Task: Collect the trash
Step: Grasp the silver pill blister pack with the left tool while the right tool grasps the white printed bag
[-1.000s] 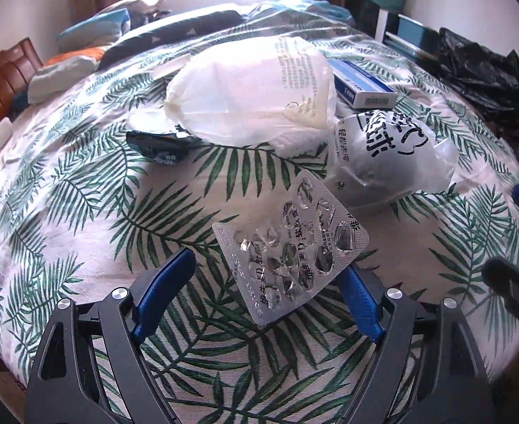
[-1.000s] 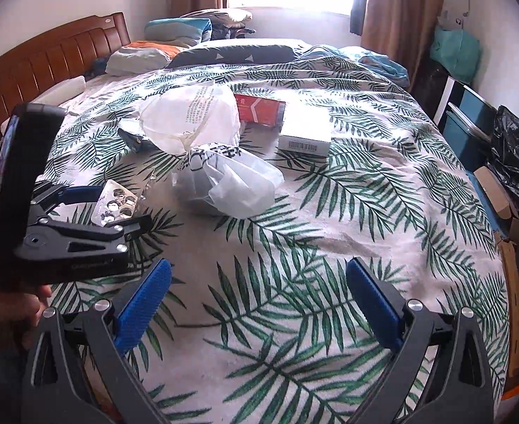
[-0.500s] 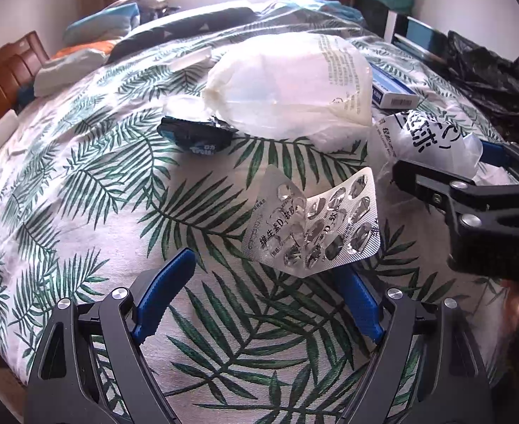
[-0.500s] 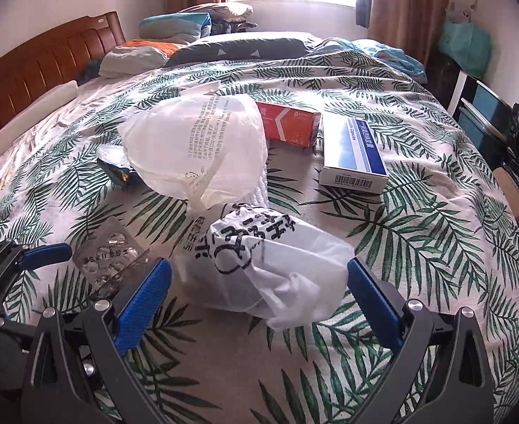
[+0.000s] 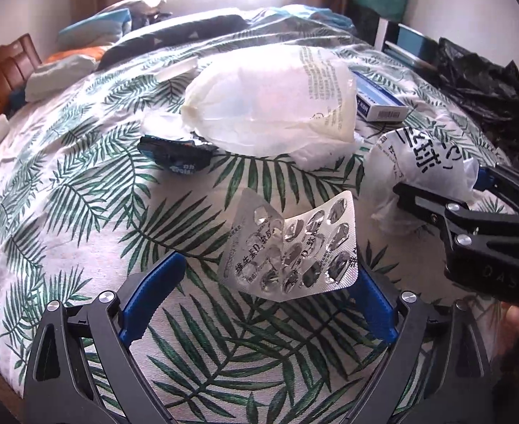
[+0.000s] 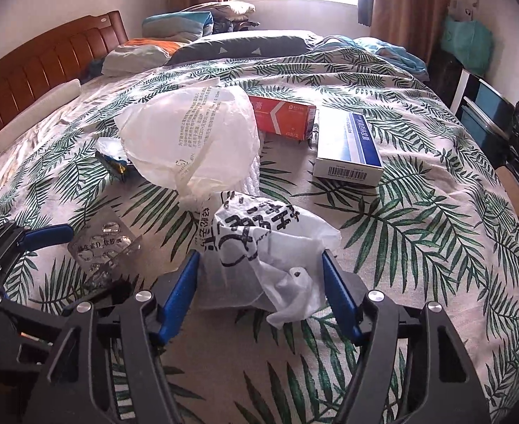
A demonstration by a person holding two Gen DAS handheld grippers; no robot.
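A silver blister pack (image 5: 291, 247) lies on the leaf-print bedspread (image 5: 65, 190), just ahead of my open left gripper (image 5: 263, 275); it also shows in the right wrist view (image 6: 104, 247). My right gripper (image 6: 259, 268) is open, its blue fingers on either side of a crumpled white bag with black lettering (image 6: 259, 247). That bag (image 5: 422, 166) and the right gripper (image 5: 478, 198) show at the right of the left wrist view. A large white plastic bag (image 6: 192, 141) lies behind, with a dark snack wrapper (image 5: 174, 152) at its left.
A red box (image 6: 284, 116) and a white-and-blue box (image 6: 347, 148) lie further back on the bed. Pillows (image 6: 238, 46) and a wooden headboard (image 6: 44, 70) are at the far left. A black rubbish bag (image 5: 485, 92) sits beside the bed on the right.
My right gripper has moved forward to the lettered bag and now straddles it, its fingers closer together. My left gripper has shifted slightly; the blister pack stays in front of it.
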